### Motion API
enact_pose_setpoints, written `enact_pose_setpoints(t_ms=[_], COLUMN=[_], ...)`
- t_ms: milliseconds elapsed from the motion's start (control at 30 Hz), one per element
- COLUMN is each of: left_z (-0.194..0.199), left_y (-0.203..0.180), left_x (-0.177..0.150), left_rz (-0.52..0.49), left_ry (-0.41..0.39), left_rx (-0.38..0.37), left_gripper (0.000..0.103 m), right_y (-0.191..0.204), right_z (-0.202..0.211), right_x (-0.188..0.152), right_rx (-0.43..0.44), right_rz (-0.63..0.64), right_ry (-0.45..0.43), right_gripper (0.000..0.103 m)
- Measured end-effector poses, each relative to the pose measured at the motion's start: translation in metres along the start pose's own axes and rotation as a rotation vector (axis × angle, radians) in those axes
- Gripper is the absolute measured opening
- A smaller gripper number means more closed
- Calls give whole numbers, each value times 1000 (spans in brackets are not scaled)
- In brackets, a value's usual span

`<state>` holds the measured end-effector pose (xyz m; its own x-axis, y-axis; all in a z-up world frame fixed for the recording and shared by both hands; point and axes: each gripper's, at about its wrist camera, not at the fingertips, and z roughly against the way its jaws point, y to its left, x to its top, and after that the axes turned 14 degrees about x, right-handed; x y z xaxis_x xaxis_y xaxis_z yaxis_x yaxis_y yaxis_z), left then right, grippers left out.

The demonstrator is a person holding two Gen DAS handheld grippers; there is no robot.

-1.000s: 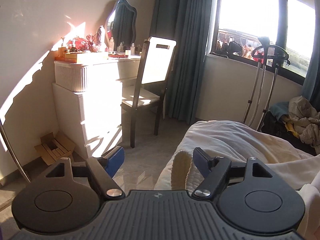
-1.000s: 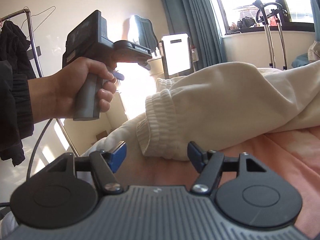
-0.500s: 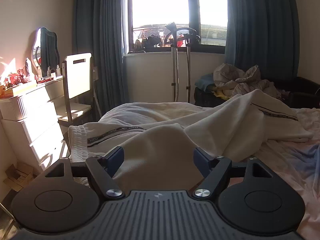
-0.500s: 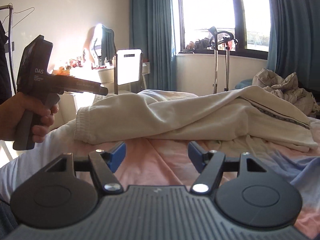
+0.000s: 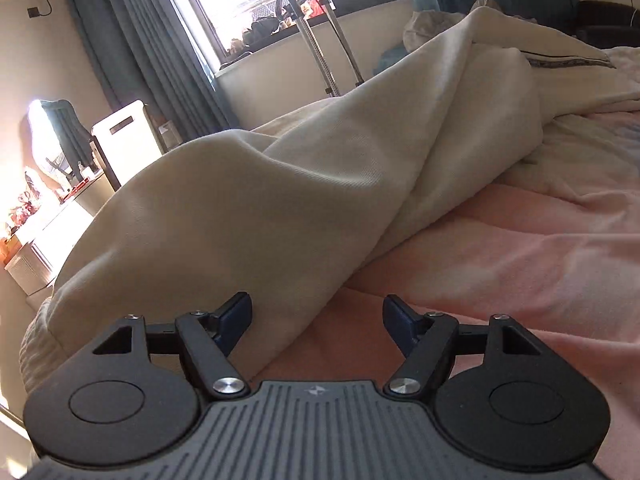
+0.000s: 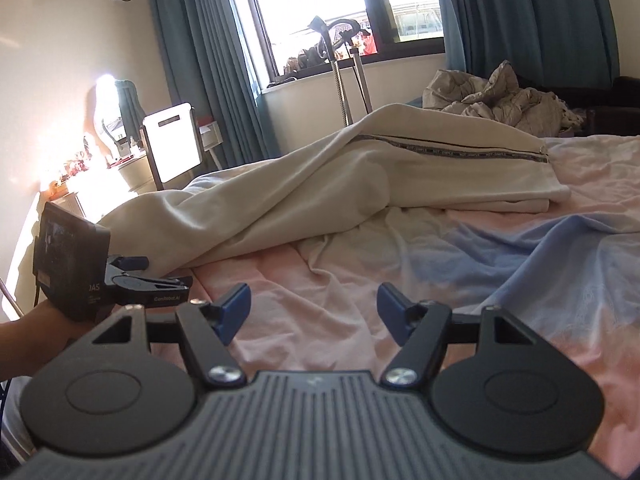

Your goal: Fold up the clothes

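Note:
Cream sweatpants (image 5: 304,184) with a dark patterned side stripe lie rumpled across the pink and blue bed sheet (image 5: 520,248). My left gripper (image 5: 317,316) is open and empty, low over the sheet, with the near edge of the pants lying between its blue pads. In the right wrist view the pants (image 6: 360,176) stretch from the bed's left edge to the far right. My right gripper (image 6: 314,308) is open and empty above bare sheet (image 6: 400,264), short of the pants. The left gripper (image 6: 160,280) shows there at the left, hand-held, close to the pants' near end.
A white dresser (image 6: 132,176) with a mirror and a white-backed chair (image 6: 172,144) stand left of the bed. A garment steamer stand (image 6: 344,72) is by the window. A heap of crumpled clothes (image 6: 500,96) lies at the back right.
Both views swung right from the dresser side toward the bed. My left gripper dropped down to the near edge of the pants. My right gripper pulled back over the bare sheet. Both stayed open.

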<state>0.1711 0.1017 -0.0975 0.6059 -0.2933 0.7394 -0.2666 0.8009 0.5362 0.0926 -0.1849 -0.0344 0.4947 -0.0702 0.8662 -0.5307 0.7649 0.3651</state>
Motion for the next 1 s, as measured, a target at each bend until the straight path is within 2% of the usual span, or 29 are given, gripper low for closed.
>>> enact_pose_setpoints(t_ms=[33, 100, 133, 167, 200, 267, 467, 667, 867, 1000], left_z=[-1, -1, -1, -2, -1, 5, 35, 94, 121, 120], left_y=[-2, -2, -1, 3, 6, 12, 43, 88, 122, 147], left_x=[0, 3, 5, 7, 9, 13, 23, 20, -8, -15], left_rz=[-5, 1, 13, 46, 78, 119, 284, 515, 755, 866], left_ry=[-9, -44, -59, -61, -64, -94, -134, -174, -66, -19], left_rx=[11, 42, 53, 44, 36, 44, 12, 4, -23, -30], left_gripper=[71, 47, 41, 29, 13, 6, 5, 5, 5, 5], right_y=[-4, -13, -17, -22, -26, -32, -37, -26, -17, -22], right_z=[-6, -16, -21, -26, -29, -34, -33, -25, -6, 11], right_x=[0, -6, -9, -12, -14, -15, -15, -15, -16, -17], right_rx=[7, 0, -8, -16, -23, -36, -58, -53, -35, -20], right_rz=[-8, -19, -24, -30, -40, -56, -55, -12, -24, -105], right_ry=[1, 27, 45, 61, 72, 78, 48, 20, -24, -65], right_gripper=[71, 71, 71, 71, 71, 71, 71, 70, 71, 71])
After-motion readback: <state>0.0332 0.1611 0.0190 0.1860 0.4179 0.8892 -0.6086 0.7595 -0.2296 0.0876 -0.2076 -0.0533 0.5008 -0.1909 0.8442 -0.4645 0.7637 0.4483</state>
